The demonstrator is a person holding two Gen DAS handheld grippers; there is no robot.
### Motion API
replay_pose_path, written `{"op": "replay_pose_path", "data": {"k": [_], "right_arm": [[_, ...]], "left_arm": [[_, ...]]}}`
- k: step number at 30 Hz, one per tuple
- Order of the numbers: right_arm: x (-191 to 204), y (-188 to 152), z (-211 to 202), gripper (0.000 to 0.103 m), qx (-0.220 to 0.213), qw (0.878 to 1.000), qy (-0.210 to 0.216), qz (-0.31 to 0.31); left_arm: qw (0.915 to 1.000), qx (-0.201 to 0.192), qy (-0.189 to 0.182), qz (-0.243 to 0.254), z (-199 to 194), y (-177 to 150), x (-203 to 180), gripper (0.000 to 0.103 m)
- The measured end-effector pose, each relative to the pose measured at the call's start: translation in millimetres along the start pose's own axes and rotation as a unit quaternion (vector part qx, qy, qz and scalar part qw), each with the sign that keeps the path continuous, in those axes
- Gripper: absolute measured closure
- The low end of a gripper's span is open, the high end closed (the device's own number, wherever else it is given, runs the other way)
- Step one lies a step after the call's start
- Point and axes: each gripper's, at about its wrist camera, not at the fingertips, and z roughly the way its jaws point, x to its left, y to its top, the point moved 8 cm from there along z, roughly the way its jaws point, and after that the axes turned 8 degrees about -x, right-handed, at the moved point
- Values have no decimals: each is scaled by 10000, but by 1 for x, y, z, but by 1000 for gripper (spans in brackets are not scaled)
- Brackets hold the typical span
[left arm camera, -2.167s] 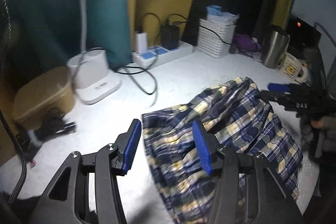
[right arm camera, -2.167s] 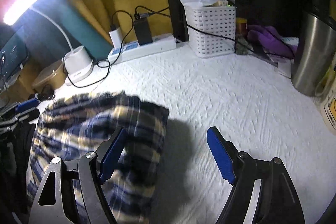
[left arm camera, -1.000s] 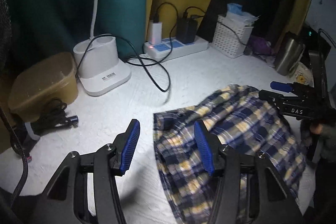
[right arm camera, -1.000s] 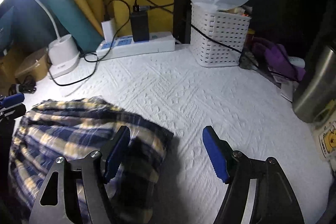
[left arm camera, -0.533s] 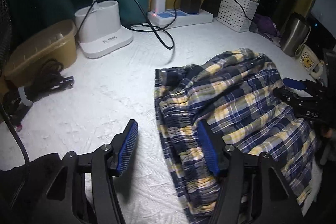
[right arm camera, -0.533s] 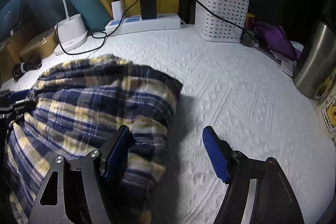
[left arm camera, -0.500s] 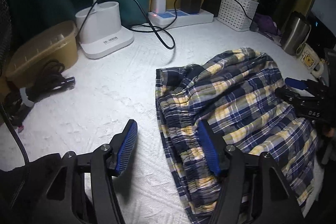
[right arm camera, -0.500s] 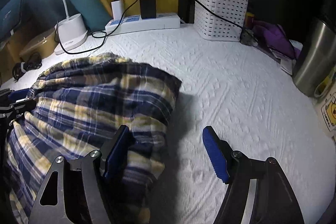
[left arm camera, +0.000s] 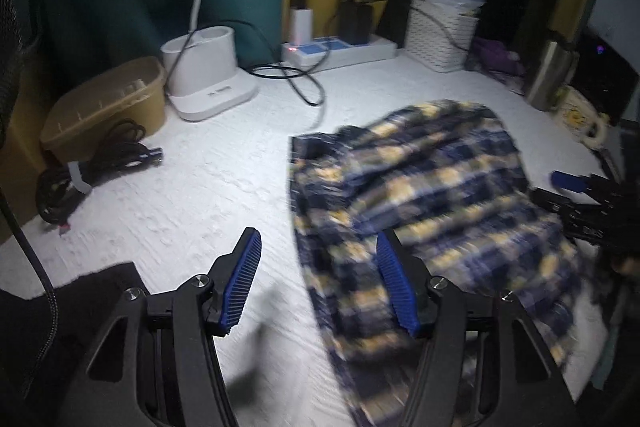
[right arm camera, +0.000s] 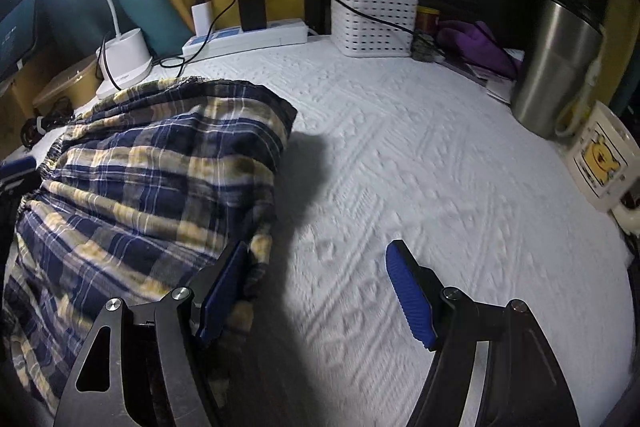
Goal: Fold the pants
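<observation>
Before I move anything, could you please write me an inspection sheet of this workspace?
Surface: white textured cover, lit by a lamp.
Job's things: plaid pants lying bunched, not neatly folded.
Clutter: white basket, steel tumbler, mug, tan tub, lamp base.
Grippers: left tool open, over the pants' edge; right tool open, one finger against the fabric.
Cables: power strip with chargers plugged in; coiled black cable.
Surroundings: yellow and teal backdrop.
</observation>
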Motion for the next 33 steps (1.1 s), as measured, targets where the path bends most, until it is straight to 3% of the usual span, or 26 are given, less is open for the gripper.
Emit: {"op": "replay_pose_path", "data": {"k": [5, 10, 23, 33], "right_arm": [[13, 1, -19, 30, -169, 9992, 342, 110], [31, -9, -24, 30, -107, 9987, 501, 9], [30, -34, -31, 30, -5, 9989, 460, -66], [29, -48, -40, 30, -6, 9990, 422, -152]], "left_arm": [[9996, -14, -245, 134, -13, -9, -20, 42], [9996, 195, -201, 101, -6, -21, -23, 42], [9992, 324, -142, 186, -6, -39, -16, 41], [9989, 344, 136, 282, -6, -46, -12, 34]]}}
